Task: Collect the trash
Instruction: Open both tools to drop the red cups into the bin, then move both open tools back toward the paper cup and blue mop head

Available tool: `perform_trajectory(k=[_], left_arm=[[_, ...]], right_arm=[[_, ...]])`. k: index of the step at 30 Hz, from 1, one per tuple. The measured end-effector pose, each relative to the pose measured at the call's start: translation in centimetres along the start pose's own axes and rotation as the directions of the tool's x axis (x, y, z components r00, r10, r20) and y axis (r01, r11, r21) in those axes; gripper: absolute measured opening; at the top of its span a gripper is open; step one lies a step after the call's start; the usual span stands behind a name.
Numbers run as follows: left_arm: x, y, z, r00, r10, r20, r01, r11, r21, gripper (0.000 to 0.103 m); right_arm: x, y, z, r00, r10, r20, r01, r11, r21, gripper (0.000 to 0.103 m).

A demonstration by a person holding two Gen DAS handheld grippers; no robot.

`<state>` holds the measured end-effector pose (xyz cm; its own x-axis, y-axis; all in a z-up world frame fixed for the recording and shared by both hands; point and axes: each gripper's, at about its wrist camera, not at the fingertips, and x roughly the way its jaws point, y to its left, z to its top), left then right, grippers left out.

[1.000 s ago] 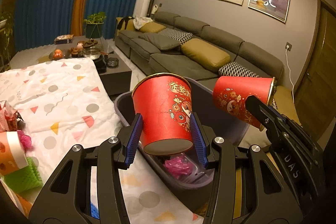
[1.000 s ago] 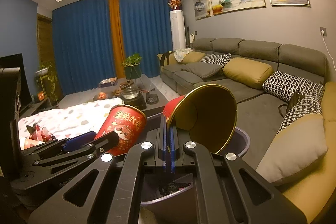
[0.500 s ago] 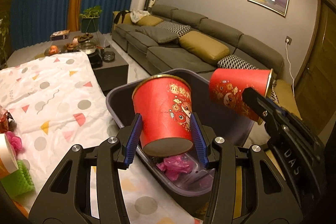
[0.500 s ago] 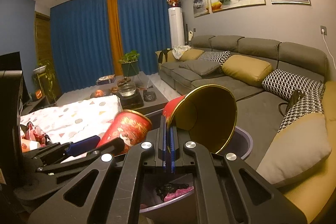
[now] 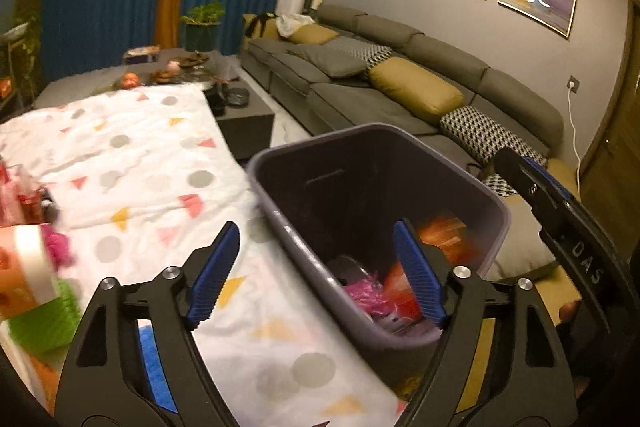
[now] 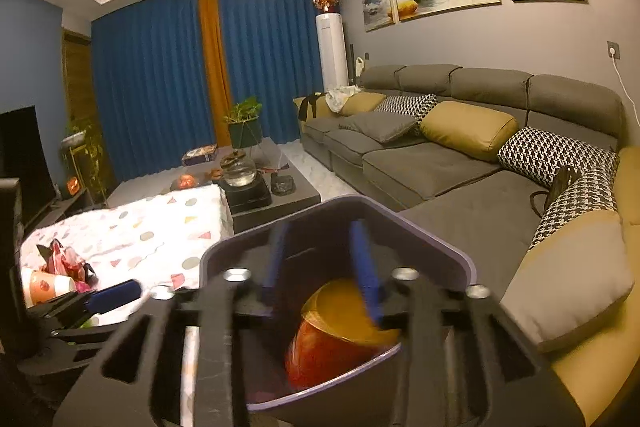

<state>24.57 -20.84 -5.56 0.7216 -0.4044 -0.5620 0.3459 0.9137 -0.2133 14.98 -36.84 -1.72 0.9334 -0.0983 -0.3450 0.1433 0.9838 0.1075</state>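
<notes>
A dark purple bin (image 5: 280,183) (image 6: 448,247) stands at the edge of the cloth-covered table. Two red paper cups lie blurred inside it: one (image 5: 444,235) near the far wall, one (image 5: 400,287) lower by pink wrappers (image 5: 364,293). The right wrist view shows a red cup (image 6: 332,343) with a gold inside dropping into the bin. My left gripper (image 5: 316,271) hangs over the bin's near rim, jaws opening wide, nothing between them. My right gripper (image 6: 320,259) is above the bin, jaws opening, the cup below them and free.
More trash lies at the table's left: an orange-and-white cup (image 5: 20,267), a green sponge (image 5: 40,319), red wrappers (image 6: 60,259). The spotted white cloth (image 5: 132,163) covers the table. A grey sofa (image 6: 460,155) with cushions runs behind the bin, and a low dark coffee table (image 6: 276,195) lies beyond.
Both grippers let go of their red cups, which fell into the bin. The left jaws spread wide and the right jaws parted from fully shut.
</notes>
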Motion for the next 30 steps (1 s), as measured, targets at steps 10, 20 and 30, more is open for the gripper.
perform_trajectory(k=[10, 20, 30], left_arm=[[-7.7, 0.9, -2.4, 0.983, 0.134, 0.123, -0.135, 0.991, 0.006, 0.092], [-14.9, 5.3, -6.5, 0.941, 0.292, 0.168, -0.284, 0.956, -0.071, 0.092], [-20.7, 10.8, -9.7, 0.894, 0.414, 0.172, -0.392, 0.908, -0.15, 0.092]], right_arm=[[-5.1, 1.6, -1.2, 0.999, 0.009, 0.053, -0.009, 1.0, -0.017, 0.076], [-10.6, 5.4, -3.7, 0.996, 0.058, 0.064, -0.057, 0.998, -0.023, 0.079], [-13.1, 11.4, -6.5, 0.985, 0.173, 0.007, -0.173, 0.984, -0.052, 0.08]])
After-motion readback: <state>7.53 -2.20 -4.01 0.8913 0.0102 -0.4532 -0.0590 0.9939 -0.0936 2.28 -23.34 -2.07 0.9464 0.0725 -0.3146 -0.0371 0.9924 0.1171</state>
